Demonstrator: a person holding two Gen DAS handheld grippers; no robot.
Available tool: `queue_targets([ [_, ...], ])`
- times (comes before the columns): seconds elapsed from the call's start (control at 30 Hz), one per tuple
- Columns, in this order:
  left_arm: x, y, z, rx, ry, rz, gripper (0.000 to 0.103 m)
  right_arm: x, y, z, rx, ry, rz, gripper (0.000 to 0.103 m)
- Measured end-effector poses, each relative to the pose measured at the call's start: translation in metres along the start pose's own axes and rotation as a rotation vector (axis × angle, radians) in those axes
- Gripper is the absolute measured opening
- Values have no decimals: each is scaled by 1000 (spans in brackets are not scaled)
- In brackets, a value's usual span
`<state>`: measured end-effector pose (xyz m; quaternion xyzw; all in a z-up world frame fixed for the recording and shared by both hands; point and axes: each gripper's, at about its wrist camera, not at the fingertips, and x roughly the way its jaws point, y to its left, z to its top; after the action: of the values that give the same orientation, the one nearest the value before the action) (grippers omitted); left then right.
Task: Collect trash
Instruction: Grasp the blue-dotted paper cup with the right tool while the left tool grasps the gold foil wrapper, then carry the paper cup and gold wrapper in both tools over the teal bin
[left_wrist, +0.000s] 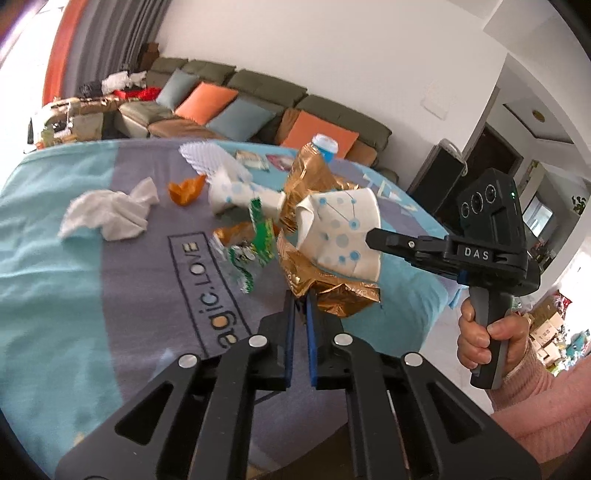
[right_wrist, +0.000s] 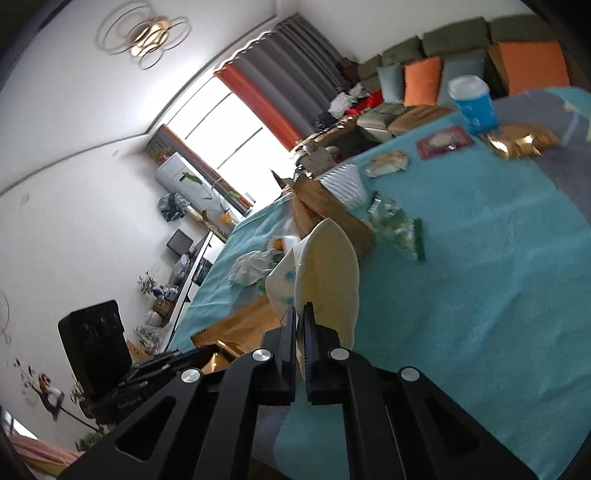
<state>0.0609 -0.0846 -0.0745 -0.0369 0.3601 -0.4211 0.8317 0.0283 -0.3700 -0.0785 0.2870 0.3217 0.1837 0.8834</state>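
One crumpled gold foil wrapper (left_wrist: 325, 291) is pinched in the closed jaws of the left gripper (left_wrist: 301, 295); one white blue-dotted paper carton (left_wrist: 340, 236) is pinched edgewise by the right gripper (right_wrist: 300, 314). Both are held above the teal cloth-covered table (left_wrist: 55, 258), where one white crumpled tissue (left_wrist: 110, 214), one orange wrapper (left_wrist: 184, 190) and one green-white wrapper (left_wrist: 255, 240) are counted

Litter bunched mid-table: crumpled tissue (left_wrist: 110, 216), orange wrapper (left_wrist: 185, 189), green wrapper (left_wrist: 255, 236), gold foil (left_wrist: 328, 291) blocking centre, blue cup (right_wrist: 474, 105) at far edge, near blue cloth (right_wrist: 480, 314) open for passage
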Motion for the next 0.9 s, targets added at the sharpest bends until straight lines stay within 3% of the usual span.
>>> queue_targets([
  [0.3,-56,9,-11,10,-80,87,6,6,36,2,-100,9,65,3],
  [0.9,-146,55,-37,-106,-198,316,6,61,83,-5,-159,100,165,3],
])
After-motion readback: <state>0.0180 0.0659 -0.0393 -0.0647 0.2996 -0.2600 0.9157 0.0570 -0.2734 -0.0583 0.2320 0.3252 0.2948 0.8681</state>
